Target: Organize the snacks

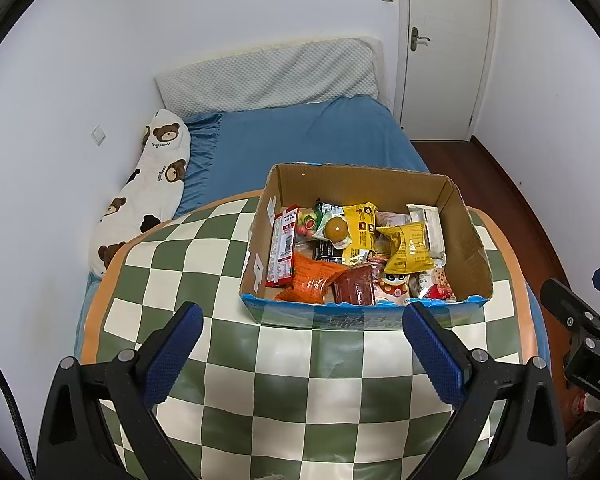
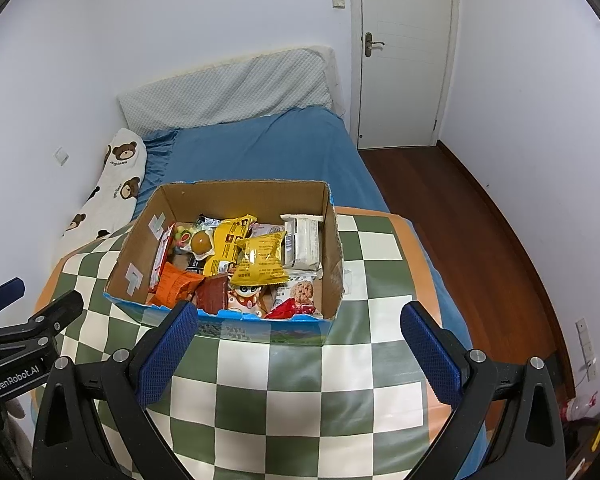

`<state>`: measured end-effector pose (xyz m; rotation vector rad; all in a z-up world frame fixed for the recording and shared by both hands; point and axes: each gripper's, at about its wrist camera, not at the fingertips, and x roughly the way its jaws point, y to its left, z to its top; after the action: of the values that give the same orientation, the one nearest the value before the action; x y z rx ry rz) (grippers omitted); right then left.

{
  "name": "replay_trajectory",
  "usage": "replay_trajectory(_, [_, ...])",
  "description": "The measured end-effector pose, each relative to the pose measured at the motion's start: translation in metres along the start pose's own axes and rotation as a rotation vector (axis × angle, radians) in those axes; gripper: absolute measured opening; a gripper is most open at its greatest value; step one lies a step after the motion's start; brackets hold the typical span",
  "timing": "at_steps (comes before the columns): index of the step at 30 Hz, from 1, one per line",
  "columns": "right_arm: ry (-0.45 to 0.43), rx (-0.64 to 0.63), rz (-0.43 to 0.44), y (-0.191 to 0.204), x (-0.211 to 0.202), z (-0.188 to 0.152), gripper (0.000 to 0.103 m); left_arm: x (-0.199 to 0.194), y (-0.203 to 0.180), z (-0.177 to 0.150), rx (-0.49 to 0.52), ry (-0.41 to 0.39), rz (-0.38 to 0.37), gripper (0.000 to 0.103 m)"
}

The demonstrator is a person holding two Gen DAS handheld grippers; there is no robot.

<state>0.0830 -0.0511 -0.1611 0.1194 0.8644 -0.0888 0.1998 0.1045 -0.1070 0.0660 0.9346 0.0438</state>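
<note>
An open cardboard box (image 1: 466,240) (image 2: 334,256) stands on a green and cream checkered cloth (image 1: 284,384) (image 2: 284,392). Several snack packs lie jumbled inside: yellow packets (image 1: 406,250) (image 2: 260,258), an orange bag (image 1: 308,282) (image 2: 176,280), a red pack (image 1: 282,248), a white bar (image 1: 430,226) (image 2: 306,242), a cookie pack (image 2: 298,294). My left gripper (image 1: 302,344) is open just in front of the box, nothing between its fingers. My right gripper (image 2: 300,344) is open too, its left finger (image 2: 168,348) overlapping the box's near edge in the view.
The cloth covers a raised surface at the foot of a blue bed (image 1: 300,140) (image 2: 260,148). A bear-print pillow (image 1: 148,192) (image 2: 112,184) lies by the left wall. A grey pad (image 1: 268,76) leans at the headboard. A white door (image 2: 404,52) and wooden floor (image 2: 460,224) are right.
</note>
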Motion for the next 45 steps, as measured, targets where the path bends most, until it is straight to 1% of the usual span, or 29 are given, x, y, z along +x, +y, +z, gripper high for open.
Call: replay_trajectory(45, [-0.015,-0.008,0.008,-0.001,-0.011,0.005,0.103,-0.016,-0.006,0.002,0.023,-0.031,-0.013,0.102])
